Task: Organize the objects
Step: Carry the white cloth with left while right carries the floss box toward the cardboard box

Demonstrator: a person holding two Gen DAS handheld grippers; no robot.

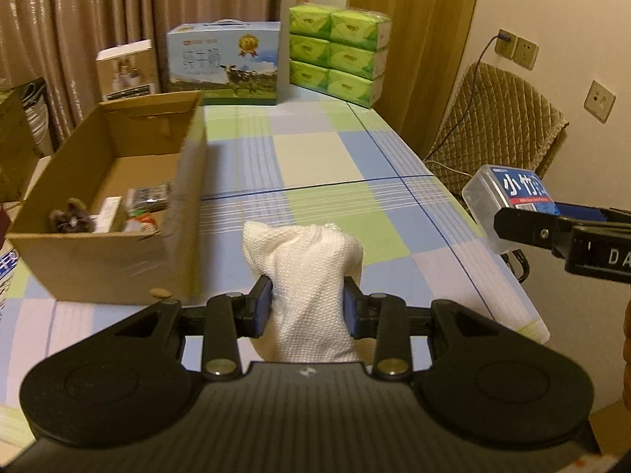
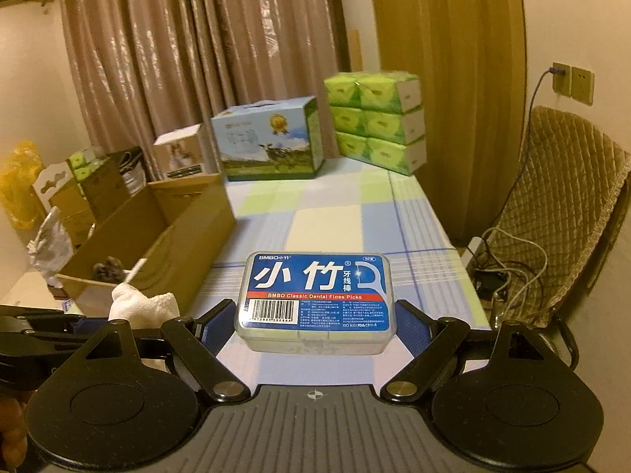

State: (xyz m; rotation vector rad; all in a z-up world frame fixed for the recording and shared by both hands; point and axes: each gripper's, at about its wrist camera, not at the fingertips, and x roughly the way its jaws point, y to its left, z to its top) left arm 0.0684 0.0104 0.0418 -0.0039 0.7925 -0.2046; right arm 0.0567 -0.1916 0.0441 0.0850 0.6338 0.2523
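Note:
My left gripper (image 1: 307,307) is shut on a white woven cloth pouch (image 1: 303,272), held above the checked tablecloth. Its blue pads (image 1: 263,303) press into the pouch on both sides. My right gripper (image 2: 315,329) is shut on a clear plastic box of dental floss picks (image 2: 315,295) with a blue label. That box (image 1: 508,201) and the right gripper (image 1: 524,228) also show at the right edge of the left wrist view. The pouch (image 2: 142,303) shows low on the left in the right wrist view. An open cardboard box (image 1: 118,181) with several small items stands on the left.
At the table's far end stand a blue milk carton (image 1: 224,63), a small white box (image 1: 126,69) and stacked green tissue packs (image 1: 339,53). A padded chair (image 1: 497,118) with cables stands right of the table (image 1: 315,157). Curtains hang behind. More boxes and a yellow bag (image 2: 19,189) sit left.

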